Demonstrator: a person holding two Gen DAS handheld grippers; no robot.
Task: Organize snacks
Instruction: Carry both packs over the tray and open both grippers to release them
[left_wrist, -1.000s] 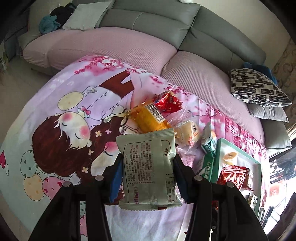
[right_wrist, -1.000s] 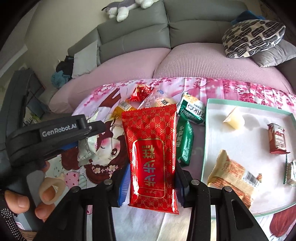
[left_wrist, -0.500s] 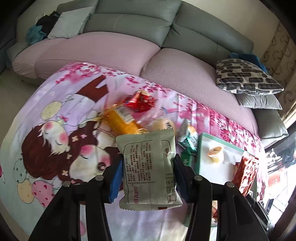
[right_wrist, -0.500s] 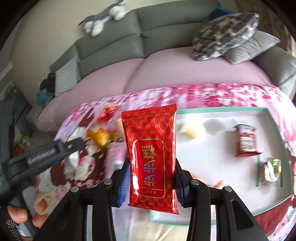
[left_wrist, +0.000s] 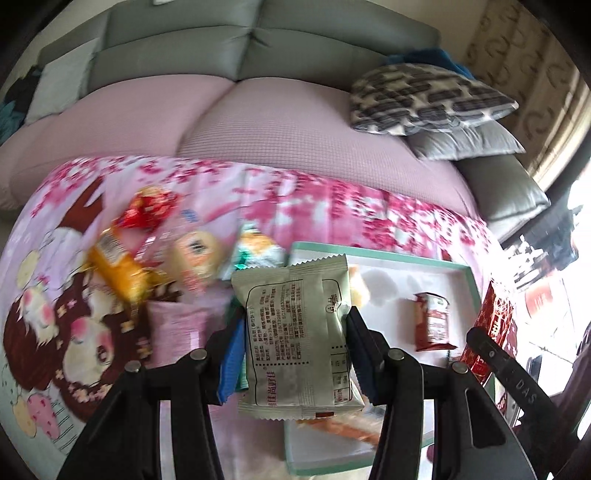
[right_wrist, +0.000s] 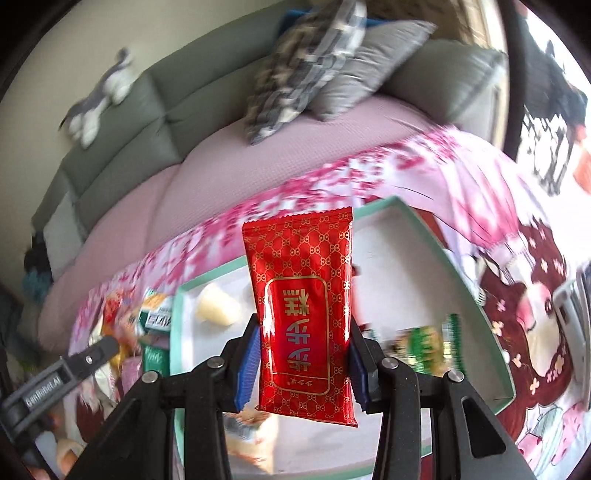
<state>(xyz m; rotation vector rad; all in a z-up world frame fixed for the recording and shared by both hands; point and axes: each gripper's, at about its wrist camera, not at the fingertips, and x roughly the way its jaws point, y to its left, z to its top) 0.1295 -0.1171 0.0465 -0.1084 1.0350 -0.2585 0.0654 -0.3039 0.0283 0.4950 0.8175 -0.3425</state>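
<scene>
Right wrist: red packet (right_wrist: 304, 314) clamped upright between right hand-held gripper (right_wrist: 301, 363) fingers, above tray (right_wrist: 424, 229).

Bright daylight blows out the right edge, motion blur smears both views, and fisheye bending darkens the corners.

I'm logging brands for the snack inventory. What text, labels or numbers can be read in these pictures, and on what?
"GenRobot.AI": on the left gripper, seen from the right wrist.
"DAS": on the right gripper, seen from the left wrist.
Red packet: large gold Chinese characters, upside down.
Pale green packet: printed panel too small to read.
</scene>
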